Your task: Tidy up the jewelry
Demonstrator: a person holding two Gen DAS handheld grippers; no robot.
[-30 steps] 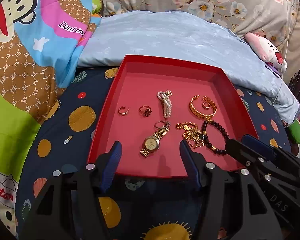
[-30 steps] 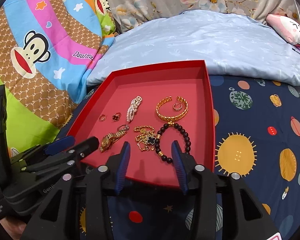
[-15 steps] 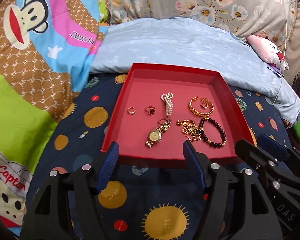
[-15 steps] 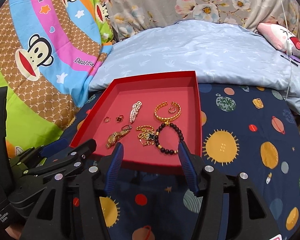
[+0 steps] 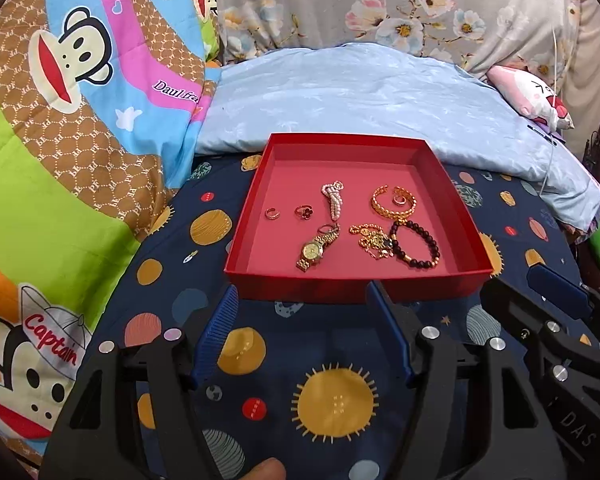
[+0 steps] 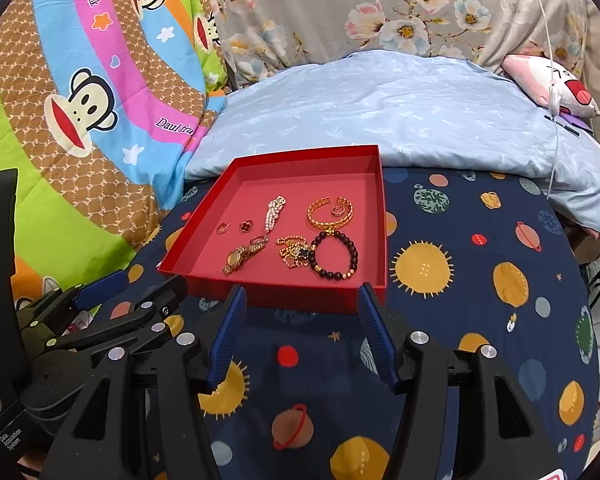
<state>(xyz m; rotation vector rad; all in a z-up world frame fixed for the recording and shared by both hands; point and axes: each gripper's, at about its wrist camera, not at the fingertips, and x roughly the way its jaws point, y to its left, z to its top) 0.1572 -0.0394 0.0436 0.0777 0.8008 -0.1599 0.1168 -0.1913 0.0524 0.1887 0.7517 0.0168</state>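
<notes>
Red tray (image 5: 260,280) sits on navy planet-print bedsheet (image 5: 332,396), all the jewelry inside it, far edge near a pale blue quilt (image 5: 360,92). In the tray: gold watch (image 5: 314,249) near the front, small ring (image 5: 271,213) and flower ring (image 5: 303,212) on the left, pearl bracelet (image 5: 334,203) in the middle, gold bangle (image 5: 392,202) with a small ring inside it (image 5: 399,199) at the right rear, gold chain (image 5: 370,240) touching a dark bead bracelet (image 5: 416,244) at the right front. Same layout in the right wrist view: watch (image 6: 242,257), bead bracelet (image 6: 334,255), bangle (image 6: 329,213), tray (image 6: 300,294).

Left hand-held gripper (image 5: 302,340) spread, blue pads apart, nothing between them, tips just short of the tray's near wall, over the bedsheet. Right hand-held gripper (image 6: 302,340) also spread and empty, tips just in front of the near wall. Each one shows in the other's view: right one at the right edge (image 5: 548,300), left one at the lower left (image 6: 112,288). Fingertip (image 5: 266,470) of the person visible at bottom of left view. Cartoon monkey blanket (image 5: 68,128) on the left, floral fabric (image 5: 400,4) behind, pink plush (image 5: 532,96) at right.
</notes>
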